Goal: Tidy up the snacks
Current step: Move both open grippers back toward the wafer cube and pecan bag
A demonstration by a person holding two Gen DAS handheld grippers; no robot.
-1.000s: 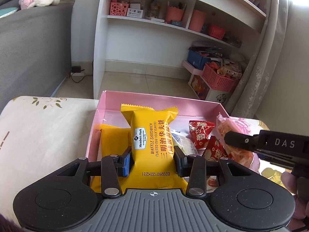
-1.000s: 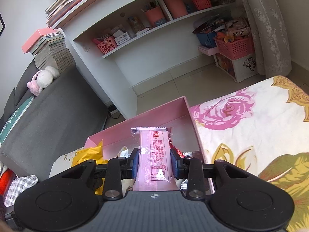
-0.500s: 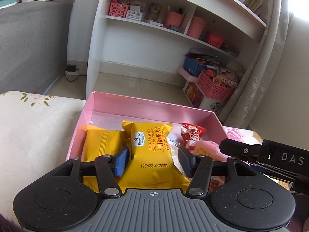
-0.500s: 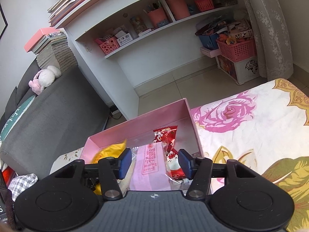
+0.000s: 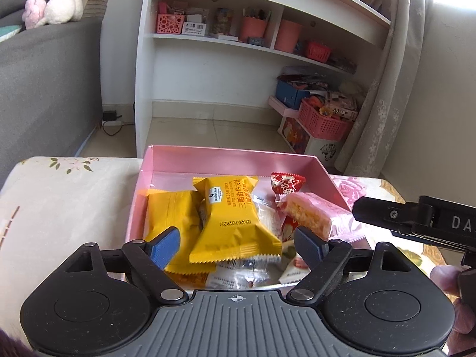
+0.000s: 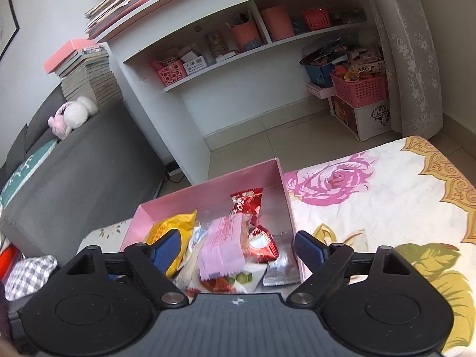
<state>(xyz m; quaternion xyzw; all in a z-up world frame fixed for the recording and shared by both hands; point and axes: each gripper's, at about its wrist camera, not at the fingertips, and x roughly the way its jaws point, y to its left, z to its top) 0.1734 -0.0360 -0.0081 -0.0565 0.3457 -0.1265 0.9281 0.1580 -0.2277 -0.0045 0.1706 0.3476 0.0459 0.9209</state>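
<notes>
The pink box (image 5: pixel 232 156) sits on my floral cloth (image 6: pixel 372 208), and every snack lies inside its walls. My yellow waffle packet (image 5: pixel 235 226) rests left of centre, the pink wafer packet (image 6: pixel 224 242) toward its right wall. My left gripper (image 5: pixel 236 245) and right gripper (image 6: pixel 236 247) have just been opening; their jaws stand spread above the box's near edge, touching nothing. Bare cloth flanks the box on 2 sides.
</notes>
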